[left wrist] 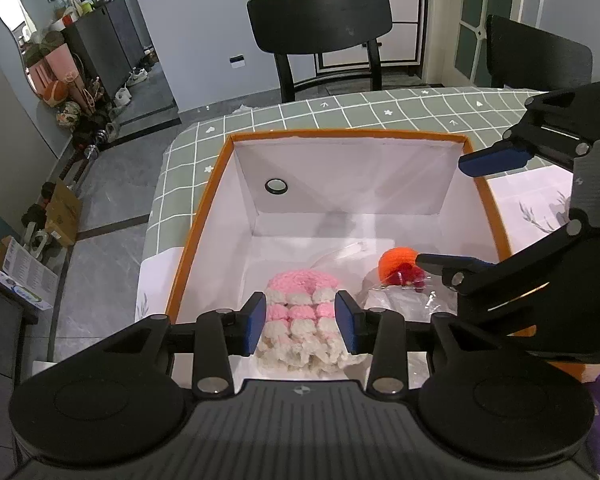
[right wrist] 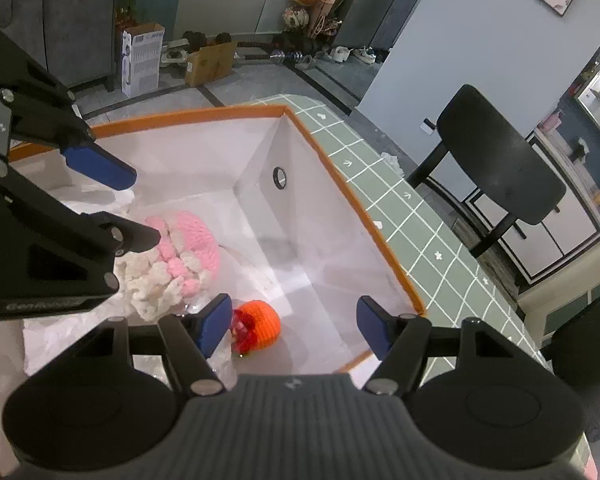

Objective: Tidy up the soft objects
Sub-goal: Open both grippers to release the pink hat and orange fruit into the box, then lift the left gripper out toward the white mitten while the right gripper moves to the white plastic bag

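1. While both grippers hang over the orange-rimmed box (left wrist: 204,208), I see its white inside from each wrist view; it stands on a green checked tablecloth (left wrist: 340,116)
2. Left gripper (left wrist: 303,322): jaws part-open, blue pads either side of the pink-and-white knitted piece (left wrist: 300,312). I read a thin gap at each pad in the left wrist view, so no grip
3. From the right wrist view the left gripper (right wrist: 140,208) sits above that knitted piece (right wrist: 176,260), upper finger clear of it, lower fingertip in front of its pink top; contact there I cannot tell
4. Knitted piece lies on the box floor, towards the near wall in the left wrist view
5. Right gripper (right wrist: 296,330): jaws wide, nothing between the pads
6. Orange knitted toy (right wrist: 260,326) with a red part rests on the box floor just beside the right gripper's left pad, outside the gap
7. In the left wrist view the orange toy (left wrist: 396,266) lies to the right of the pink piece, apart from it, on clear plastic wrap (left wrist: 404,300)
8. Round metal-ringed hole (left wrist: 276,186) shows in the far box wall
9. Black chair (left wrist: 320,24) stands beyond the table's far edge
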### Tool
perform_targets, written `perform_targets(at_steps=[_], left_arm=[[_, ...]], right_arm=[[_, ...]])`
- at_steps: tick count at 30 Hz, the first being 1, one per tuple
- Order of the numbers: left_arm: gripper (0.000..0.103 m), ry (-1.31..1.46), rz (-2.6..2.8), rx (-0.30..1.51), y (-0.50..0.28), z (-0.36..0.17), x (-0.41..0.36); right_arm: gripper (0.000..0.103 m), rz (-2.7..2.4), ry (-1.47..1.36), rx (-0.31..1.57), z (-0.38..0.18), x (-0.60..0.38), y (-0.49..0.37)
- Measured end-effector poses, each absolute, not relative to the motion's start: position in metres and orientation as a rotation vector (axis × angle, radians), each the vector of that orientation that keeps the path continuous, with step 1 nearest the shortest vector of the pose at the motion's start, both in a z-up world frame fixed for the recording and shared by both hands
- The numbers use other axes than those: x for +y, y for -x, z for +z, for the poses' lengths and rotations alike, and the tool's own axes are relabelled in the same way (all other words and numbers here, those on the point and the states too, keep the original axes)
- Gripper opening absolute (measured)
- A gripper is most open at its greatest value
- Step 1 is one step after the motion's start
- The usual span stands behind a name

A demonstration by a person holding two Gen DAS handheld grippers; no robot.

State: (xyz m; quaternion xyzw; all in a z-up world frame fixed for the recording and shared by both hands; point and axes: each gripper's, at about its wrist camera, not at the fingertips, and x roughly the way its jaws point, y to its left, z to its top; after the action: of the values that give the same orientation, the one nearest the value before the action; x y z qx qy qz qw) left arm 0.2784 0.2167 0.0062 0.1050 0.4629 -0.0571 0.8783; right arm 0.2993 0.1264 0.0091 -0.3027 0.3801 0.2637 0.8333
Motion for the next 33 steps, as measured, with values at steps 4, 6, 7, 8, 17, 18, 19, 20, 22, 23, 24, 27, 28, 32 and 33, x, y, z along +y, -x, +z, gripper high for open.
perform_targets(at_steps=[4, 6, 7, 8, 17, 18, 19, 20, 22, 23, 24, 27, 28, 32, 33], left_arm=[[0.046, -0.229, -0.119, 0.950, -0.270, 0.014, 0.211], [0.046, -0.230, -0.121, 0.942, -0.265, 0.019, 0.211], [0.046, -0.232, -0.123, 0.936, -0.263, 0.021, 0.210], [0.046, -0.235, -0.124, 0.932, -0.260, 0.023, 0.208], [0.050, -0.271, -0.142, 0.900, -0.239, 0.038, 0.197], [0.050, -0.276, -0.145, 0.898, -0.237, 0.039, 0.194], [0.050, -0.281, -0.147, 0.896, -0.234, 0.040, 0.193], [0.050, -0.285, -0.149, 0.894, -0.232, 0.041, 0.192], [0.050, -0.295, -0.150, 0.889, -0.227, 0.042, 0.191], [0.050, -0.300, -0.151, 0.887, -0.225, 0.042, 0.190], [0.050, -0.303, -0.154, 0.882, -0.221, 0.042, 0.190], [0.050, -0.310, -0.164, 0.877, -0.213, 0.043, 0.191], [0.050, -0.310, -0.166, 0.878, -0.211, 0.043, 0.190], [0.050, -0.322, -0.177, 0.882, -0.200, 0.037, 0.185], [0.050, -0.327, -0.183, 0.884, -0.196, 0.035, 0.184]], right_arm=[[0.068, 0.556, 0.648, 0.788, 0.021, 0.124, -0.288], [0.068, 0.556, 0.649, 0.780, 0.026, 0.121, -0.281], [0.069, 0.555, 0.650, 0.775, 0.029, 0.120, -0.278], [0.069, 0.556, 0.651, 0.770, 0.032, 0.119, -0.274], [0.070, 0.569, 0.672, 0.749, 0.051, 0.107, -0.244], [0.070, 0.571, 0.675, 0.747, 0.053, 0.106, -0.241], [0.070, 0.573, 0.677, 0.744, 0.054, 0.105, -0.238], [0.070, 0.576, 0.678, 0.741, 0.056, 0.104, -0.235], [0.070, 0.580, 0.677, 0.736, 0.059, 0.102, -0.227], [0.070, 0.582, 0.678, 0.736, 0.060, 0.101, -0.224], [0.070, 0.584, 0.679, 0.735, 0.061, 0.099, -0.221], [0.070, 0.592, 0.684, 0.736, 0.065, 0.094, -0.210], [0.070, 0.597, 0.685, 0.736, 0.066, 0.093, -0.205], [0.070, 0.622, 0.691, 0.740, 0.067, 0.085, -0.187], [0.070, 0.627, 0.692, 0.741, 0.067, 0.083, -0.183]])
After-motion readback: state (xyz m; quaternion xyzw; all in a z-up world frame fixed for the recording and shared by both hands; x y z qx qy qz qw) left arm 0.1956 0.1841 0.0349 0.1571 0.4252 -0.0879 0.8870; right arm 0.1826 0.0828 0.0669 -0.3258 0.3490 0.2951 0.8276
